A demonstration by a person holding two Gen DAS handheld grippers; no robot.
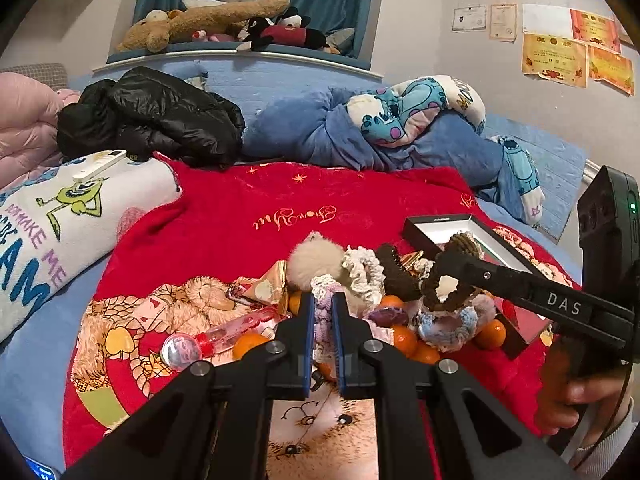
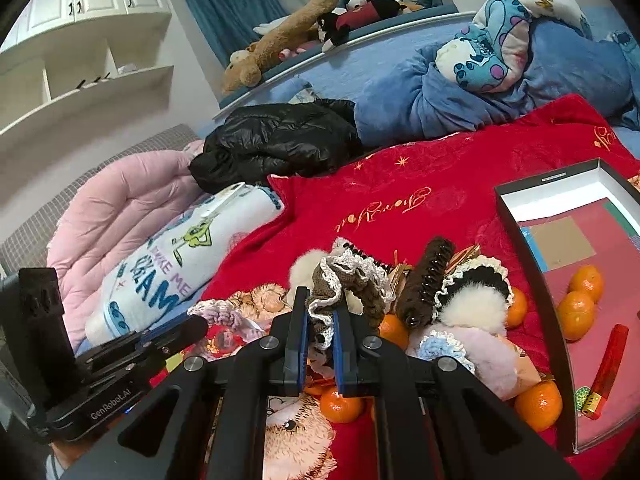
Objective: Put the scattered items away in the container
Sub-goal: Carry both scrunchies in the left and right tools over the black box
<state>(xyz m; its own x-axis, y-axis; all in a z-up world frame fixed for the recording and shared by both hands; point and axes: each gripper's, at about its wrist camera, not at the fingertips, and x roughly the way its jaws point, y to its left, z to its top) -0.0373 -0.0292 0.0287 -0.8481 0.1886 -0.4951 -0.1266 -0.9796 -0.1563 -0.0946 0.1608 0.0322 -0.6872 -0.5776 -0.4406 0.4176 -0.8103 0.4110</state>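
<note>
Lilac crochet yarn sits pinched between my left gripper's [image 1: 323,308] narrow jaws: a lilac scrunchie [image 1: 322,322], with the pile of oranges [image 1: 404,340] just beyond and the black box [image 1: 472,236] farther off to their right. From my right gripper [image 2: 320,312], the jaws are clamped on a brown scrunchie with white trim [image 2: 344,284]; the box [image 2: 532,264], holding oranges, lies right of them.

The left gripper [image 1: 322,304], a black two-finger tool with blue pads, points forward and somewhat downward, its jaws clamped on a lilac crocheted scrunchie [image 1: 322,320]. The right gripper [image 2: 320,312], of the same build, is tilted down likewise, its jaws pressed on a brown crocheted scrunchie with white edging [image 2: 340,280]. A bare hand [image 1: 576,400] grips the right tool's handle, a pale sleeve at its wrist.
</note>
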